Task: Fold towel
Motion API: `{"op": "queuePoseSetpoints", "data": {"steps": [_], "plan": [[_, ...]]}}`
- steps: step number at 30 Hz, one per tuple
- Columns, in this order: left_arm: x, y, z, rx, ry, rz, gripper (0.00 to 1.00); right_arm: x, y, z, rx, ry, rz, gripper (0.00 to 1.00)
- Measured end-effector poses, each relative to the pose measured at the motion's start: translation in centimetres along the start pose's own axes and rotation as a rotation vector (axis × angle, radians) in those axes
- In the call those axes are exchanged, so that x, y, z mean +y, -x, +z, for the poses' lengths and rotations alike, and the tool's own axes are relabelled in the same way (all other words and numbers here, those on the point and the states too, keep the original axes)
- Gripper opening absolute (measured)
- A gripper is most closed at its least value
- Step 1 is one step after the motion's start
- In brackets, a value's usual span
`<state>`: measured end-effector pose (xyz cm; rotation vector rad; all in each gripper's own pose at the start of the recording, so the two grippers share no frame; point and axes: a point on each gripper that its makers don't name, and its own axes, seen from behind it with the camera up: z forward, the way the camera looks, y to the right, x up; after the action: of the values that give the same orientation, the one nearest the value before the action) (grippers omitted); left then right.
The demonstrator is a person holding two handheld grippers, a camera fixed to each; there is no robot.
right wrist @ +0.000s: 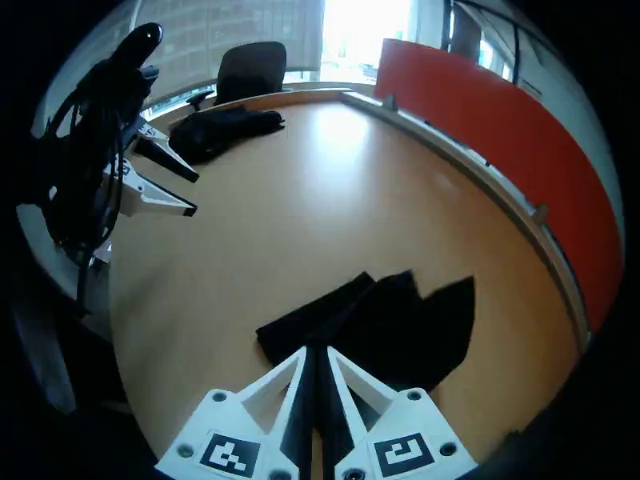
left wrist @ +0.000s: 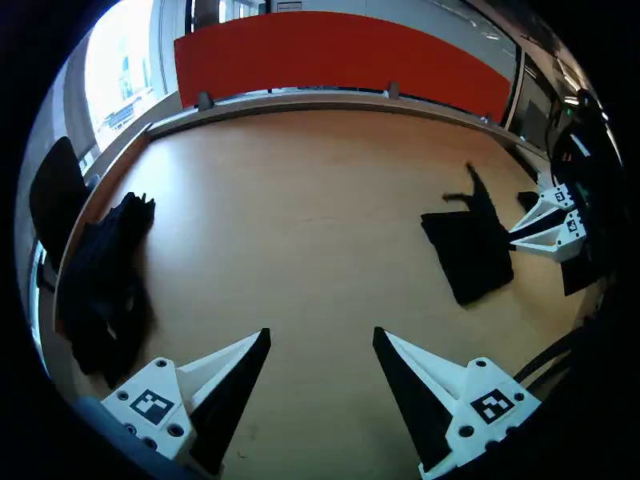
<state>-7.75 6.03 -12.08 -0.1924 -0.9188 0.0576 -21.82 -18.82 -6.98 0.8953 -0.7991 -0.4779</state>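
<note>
Right tool [right wrist: 318, 356] pinches the near edge of the black towel [right wrist: 392, 328], which lies partly folded on the wooden counter [right wrist: 320, 200]. Left tool [left wrist: 320, 336] hangs spread above the counter, well apart from the towel.

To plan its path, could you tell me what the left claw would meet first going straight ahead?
Probably the bare table, then the red partition; the towel lies off right.

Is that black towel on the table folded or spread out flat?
Partly folded: the towel lies in overlapping layers with uneven edges, not spread flat.
</note>
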Motion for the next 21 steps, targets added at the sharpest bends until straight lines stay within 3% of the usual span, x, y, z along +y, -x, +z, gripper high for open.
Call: {"op": "queuePoseSetpoints", "data": {"steps": [16, 21], "plan": [[0.0, 0.13, -0.04, -0.001, -0.001, 0.001, 0.95, 0.09, 0.52, 0.88, -0.017, -0.009, 0.027, 0.06], [0.07, 0.09, -0.09, 0.0, 0.0, 0.003, 0.95, 0.13, 0.75, 0.94, -0.019, -0.009, 0.037, 0.11]]}}
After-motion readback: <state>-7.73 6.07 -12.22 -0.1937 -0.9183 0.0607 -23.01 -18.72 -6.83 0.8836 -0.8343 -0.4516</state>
